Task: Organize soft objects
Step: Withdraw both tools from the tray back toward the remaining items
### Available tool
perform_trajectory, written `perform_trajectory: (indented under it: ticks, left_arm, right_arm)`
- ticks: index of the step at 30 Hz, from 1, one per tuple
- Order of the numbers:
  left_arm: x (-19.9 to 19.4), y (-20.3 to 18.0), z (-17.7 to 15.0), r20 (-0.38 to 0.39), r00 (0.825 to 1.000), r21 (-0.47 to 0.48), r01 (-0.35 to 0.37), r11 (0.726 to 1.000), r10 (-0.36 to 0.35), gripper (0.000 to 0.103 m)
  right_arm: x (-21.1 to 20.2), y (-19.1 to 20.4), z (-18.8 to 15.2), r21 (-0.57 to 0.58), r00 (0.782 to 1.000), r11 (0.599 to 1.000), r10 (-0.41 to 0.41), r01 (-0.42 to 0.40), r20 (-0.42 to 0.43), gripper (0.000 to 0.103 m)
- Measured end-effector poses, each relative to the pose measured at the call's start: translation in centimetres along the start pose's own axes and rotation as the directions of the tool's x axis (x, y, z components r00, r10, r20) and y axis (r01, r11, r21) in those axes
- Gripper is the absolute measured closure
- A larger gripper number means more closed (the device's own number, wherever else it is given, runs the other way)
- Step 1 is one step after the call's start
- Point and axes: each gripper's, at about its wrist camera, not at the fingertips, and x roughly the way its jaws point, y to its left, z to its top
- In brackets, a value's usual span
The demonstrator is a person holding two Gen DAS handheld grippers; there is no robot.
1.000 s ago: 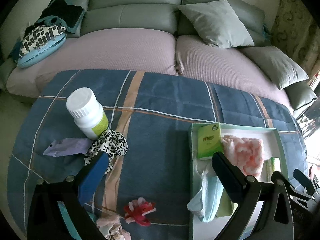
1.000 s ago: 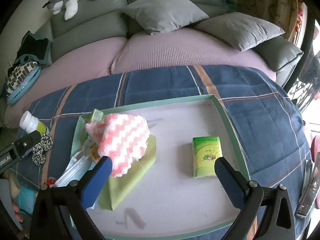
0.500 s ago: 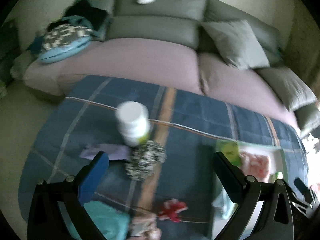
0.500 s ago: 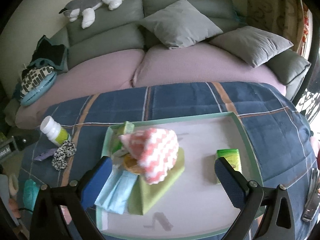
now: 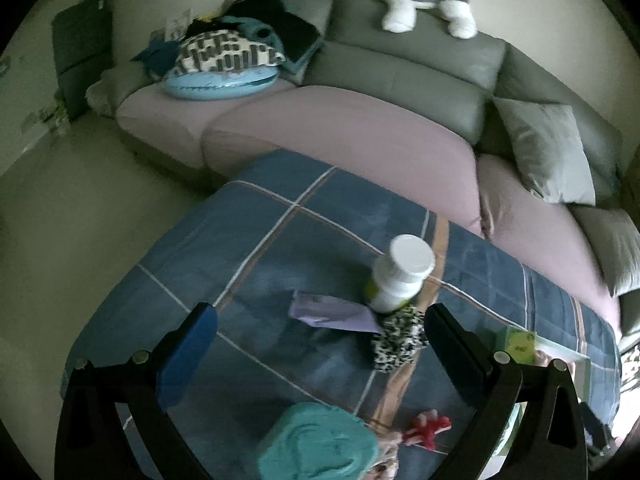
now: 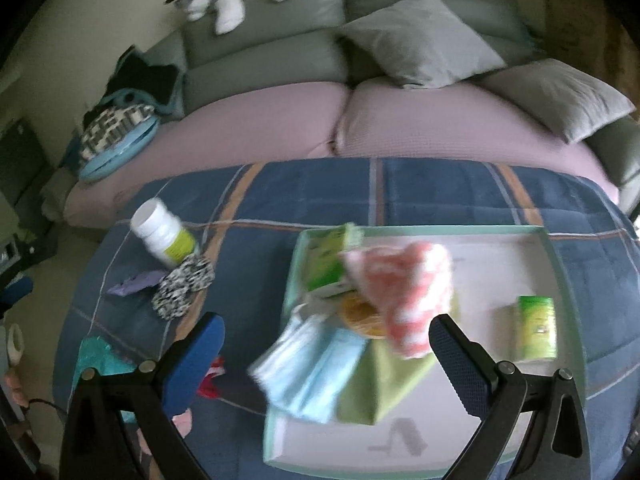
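Grippers: left gripper point(image 5: 320, 344) and right gripper point(image 6: 326, 352) both spread wide, nothing between the fingers
Left gripper position: above the blue plaid blanket point(image 5: 280, 248), with the teal knit piece point(image 5: 320, 446) low between its fingers
Leopard scrunchie point(image 5: 398, 338): on the blanket, touching the base of the tilted white bottle point(image 5: 400, 272); lilac scrap point(image 5: 332, 312) just beside it
Red scrunchie point(image 5: 428, 432): near the teal piece
Right gripper position: over the tray's left half
Tray point(image 6: 560, 272): holds the pink-white knit item point(image 6: 404, 292), blue face masks point(image 6: 312, 368), green cloth point(image 6: 384, 380) and a green tissue pack point(image 6: 536, 328), the pack apart at the right
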Motion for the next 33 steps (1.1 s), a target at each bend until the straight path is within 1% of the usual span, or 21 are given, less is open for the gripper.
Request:
perform_trajectory:
  ticks: [5,11,13,15,20,27,30,31,33]
  left_arm:
    - [0.7,2.0,0.0,-0.026,1.0,-0.046,0.01,0.999,-0.011,0.0]
    - [1.8,3.1,0.4,-0.066,0.997,-0.063,0.03,0.998,-0.034,0.0]
    - [2.3,3.3,0.6,-0.083,0.996,-0.053,0.038,0.998,-0.042,0.0]
    - [2.7,3.4,0.6,-0.099,0.994,-0.02,0.042,0.999,-0.044,0.0]
    - [3.4,4.1,0.6,-0.128,0.992,0.041,0.012,0.999,-0.007,0.0]
    - [4.8,4.4,0.4,-0.165,0.984,0.105,0.083,0.991,-0.065,0.0]
    - [5.8,4.4,0.2,-0.186,0.974,0.114,0.149,0.982,-0.126,0.0]
    - [6.1,4.3,0.2,-0.19,0.97,0.124,0.178,0.976,-0.153,0.0]
    - [6.5,3.8,-0.1,-0.2,0.963,0.164,0.214,0.963,-0.18,0.0]
  right_arm:
    - [1.1,2.8,-0.3,-0.056,0.999,0.997,0.043,-0.044,-0.023,0.0]
    - [2.1,5.0,-0.7,-0.096,0.996,0.992,0.078,-0.082,-0.048,0.0]
    - [2.4,5.5,-0.8,-0.106,0.995,0.99,0.086,-0.091,-0.057,0.0]
    - [2.5,5.8,-0.8,-0.111,0.994,0.989,0.091,-0.098,-0.063,0.0]
    - [3.0,6.4,-0.8,-0.116,0.992,0.987,0.104,-0.112,-0.078,0.0]
    - [3.6,7.6,-0.7,-0.151,0.992,0.983,0.088,-0.101,-0.095,0.0]
    - [4.1,8.3,-0.7,-0.161,0.99,0.981,0.095,-0.112,-0.107,0.0]
    - [4.3,8.6,-0.6,-0.166,0.989,0.979,0.098,-0.116,-0.112,0.0]
    - [4.7,9.2,-0.6,-0.18,0.988,0.977,0.097,-0.118,-0.121,0.0]
